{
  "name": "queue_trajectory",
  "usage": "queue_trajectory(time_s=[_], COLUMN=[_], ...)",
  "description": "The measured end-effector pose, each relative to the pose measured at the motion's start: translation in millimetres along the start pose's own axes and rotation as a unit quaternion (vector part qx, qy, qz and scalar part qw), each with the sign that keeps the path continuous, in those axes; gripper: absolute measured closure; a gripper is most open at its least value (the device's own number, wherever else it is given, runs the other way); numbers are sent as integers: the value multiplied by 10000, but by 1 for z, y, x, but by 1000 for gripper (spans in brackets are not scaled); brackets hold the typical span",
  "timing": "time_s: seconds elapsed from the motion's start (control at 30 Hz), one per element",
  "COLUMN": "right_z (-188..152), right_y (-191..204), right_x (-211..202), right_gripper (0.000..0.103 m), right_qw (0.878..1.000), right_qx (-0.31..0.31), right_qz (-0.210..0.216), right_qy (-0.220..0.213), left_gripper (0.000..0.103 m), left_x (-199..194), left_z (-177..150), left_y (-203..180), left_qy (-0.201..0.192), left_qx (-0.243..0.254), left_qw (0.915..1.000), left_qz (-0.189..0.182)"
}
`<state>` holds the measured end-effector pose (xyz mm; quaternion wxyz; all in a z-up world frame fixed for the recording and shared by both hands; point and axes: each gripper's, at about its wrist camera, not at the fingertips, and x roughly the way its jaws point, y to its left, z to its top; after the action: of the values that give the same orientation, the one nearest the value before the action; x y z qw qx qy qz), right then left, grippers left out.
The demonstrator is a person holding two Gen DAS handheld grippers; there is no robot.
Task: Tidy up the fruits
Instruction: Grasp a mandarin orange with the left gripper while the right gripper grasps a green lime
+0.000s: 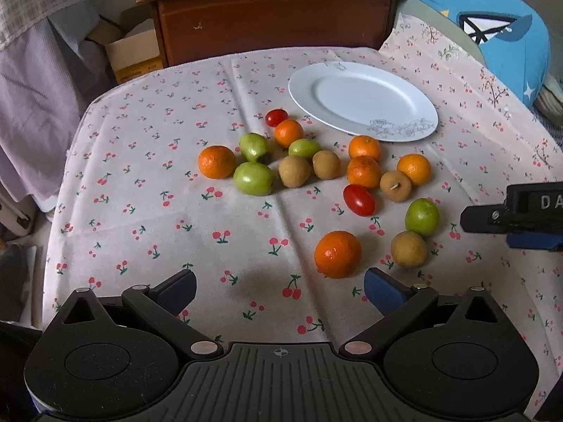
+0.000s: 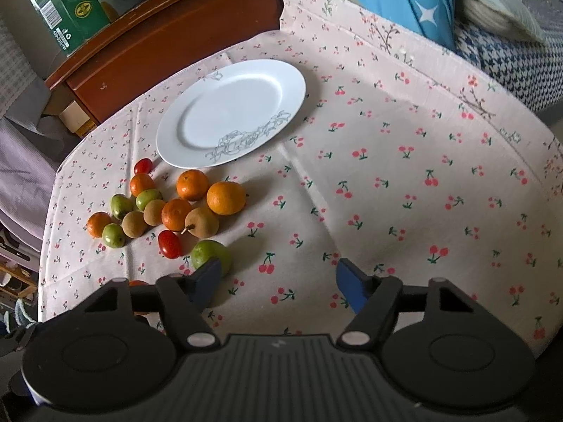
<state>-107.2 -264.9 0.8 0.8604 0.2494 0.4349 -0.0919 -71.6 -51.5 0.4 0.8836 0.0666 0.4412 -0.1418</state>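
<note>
Several small fruits lie loose on a cherry-print tablecloth: oranges, green fruits, brown fruits and red tomatoes. An empty white plate sits behind them; it also shows in the right wrist view. My left gripper is open and empty above the cloth, with an orange just beyond its right finger. My right gripper is open and empty; a green fruit sits at its left finger. The right gripper also shows at the right edge of the left wrist view.
A brown wooden cabinet stands behind the table, with a green box on top. A blue cushion lies at the back right. Cardboard boxes and hanging cloth are to the left.
</note>
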Motion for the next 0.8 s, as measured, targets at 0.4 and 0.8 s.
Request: queue_trajectory(time_s=[0.4, 0.8], right_z=[-3, -7], right_y=[20, 30], right_x=[2, 19], right_gripper=[49, 66], right_qw=[9966, 9957], right_qx=[-427, -635], right_qz=[629, 660], right_qy=[-318, -153], left_gripper=[8, 33], left_x=[-1, 7], left_z=[0, -1], left_y=[1, -6], left_qy=[-294, -443], left_qx=[-12, 161], left_qw=[9993, 9977], left_qz=[-212, -492])
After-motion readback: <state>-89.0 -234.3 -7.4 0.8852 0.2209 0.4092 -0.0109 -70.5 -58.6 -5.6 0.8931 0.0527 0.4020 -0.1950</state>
